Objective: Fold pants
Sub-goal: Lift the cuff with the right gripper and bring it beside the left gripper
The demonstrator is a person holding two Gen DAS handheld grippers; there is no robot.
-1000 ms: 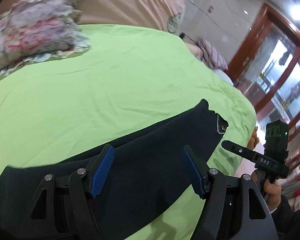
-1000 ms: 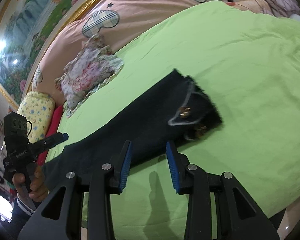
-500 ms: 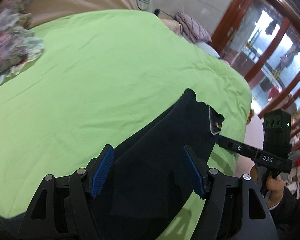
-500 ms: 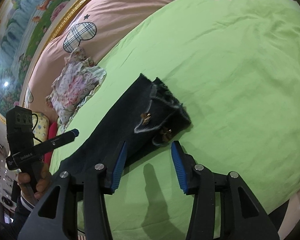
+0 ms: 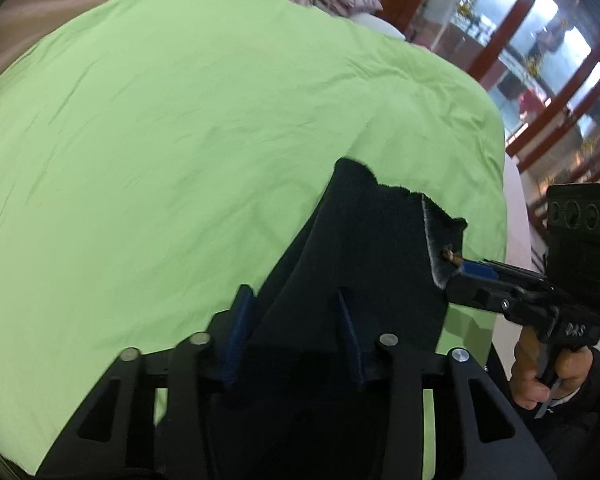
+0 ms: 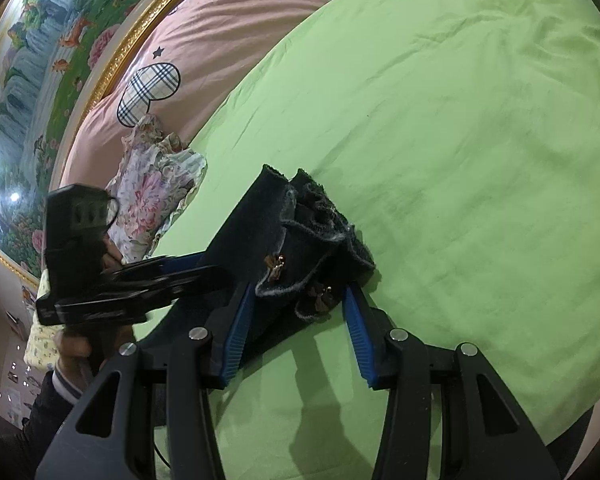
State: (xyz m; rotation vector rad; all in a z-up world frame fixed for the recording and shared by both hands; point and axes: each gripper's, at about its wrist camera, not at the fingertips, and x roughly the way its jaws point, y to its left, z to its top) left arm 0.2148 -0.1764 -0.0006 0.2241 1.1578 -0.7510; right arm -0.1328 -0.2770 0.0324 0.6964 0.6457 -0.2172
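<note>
Dark navy pants [image 5: 364,264] lie on the green bedsheet [image 5: 180,120], with a frayed hem and small gold ornaments [image 6: 278,270]. My left gripper [image 5: 294,340] is open, its blue pads either side of the dark cloth, which lies between and under them. In the right wrist view the pants [image 6: 300,240] are bunched at the frayed end. My right gripper [image 6: 296,336] is open, straddling that end. The right gripper also shows in the left wrist view [image 5: 480,276], at the frayed edge. The left gripper shows in the right wrist view [image 6: 188,272], reaching onto the pants.
A floral cushion [image 6: 148,192] and pink bedding with plaid hearts [image 6: 152,88] lie at the bed's head. A framed painting [image 6: 40,60] hangs behind. The bed's edge drops off at the right in the left wrist view [image 5: 500,152], with wooden doors [image 5: 540,80] beyond.
Both grippers have closed in on the pants. The right gripper moved down to the frayed end. The left gripper moved along the cloth toward that end, and the pants now look bunched and shorter.
</note>
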